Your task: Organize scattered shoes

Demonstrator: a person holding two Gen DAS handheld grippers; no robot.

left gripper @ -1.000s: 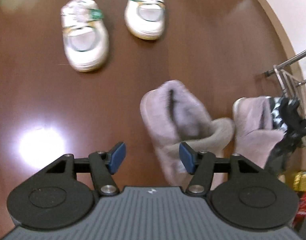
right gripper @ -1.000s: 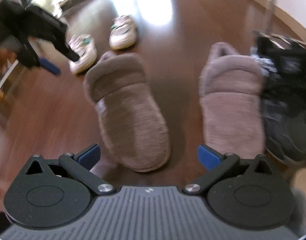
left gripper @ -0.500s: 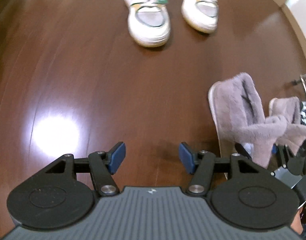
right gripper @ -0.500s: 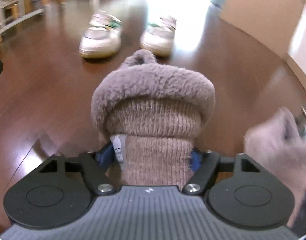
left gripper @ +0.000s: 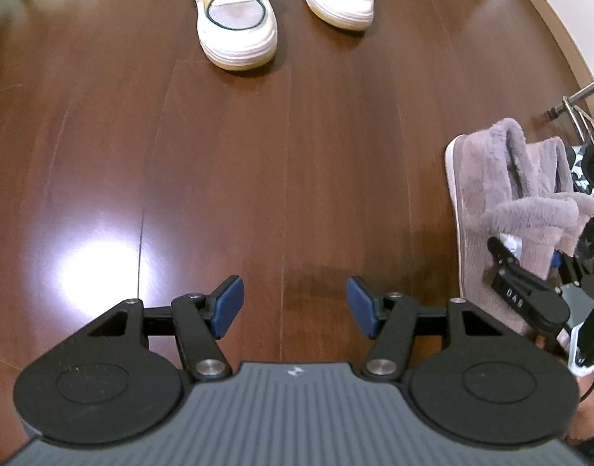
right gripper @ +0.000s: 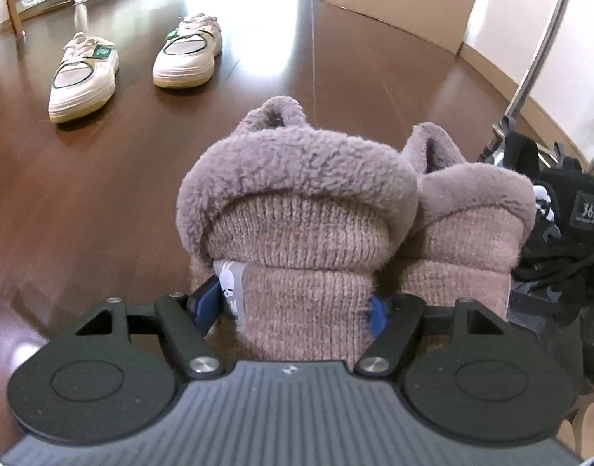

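Fleecy and yielding, the slipper (right gripper: 297,233) is squashing between the right gripper (right gripper: 297,310), clenched across its knitted toe, while the left gripper (left gripper: 295,306) is hanging released.

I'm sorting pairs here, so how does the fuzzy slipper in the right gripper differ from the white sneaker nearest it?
The slipper is mauve knit with a fleece cuff; the white sneaker is smooth, with green trim. The slipper is clamped in the right gripper; the sneaker sits untouched on the floor. Each has its mate beside it.
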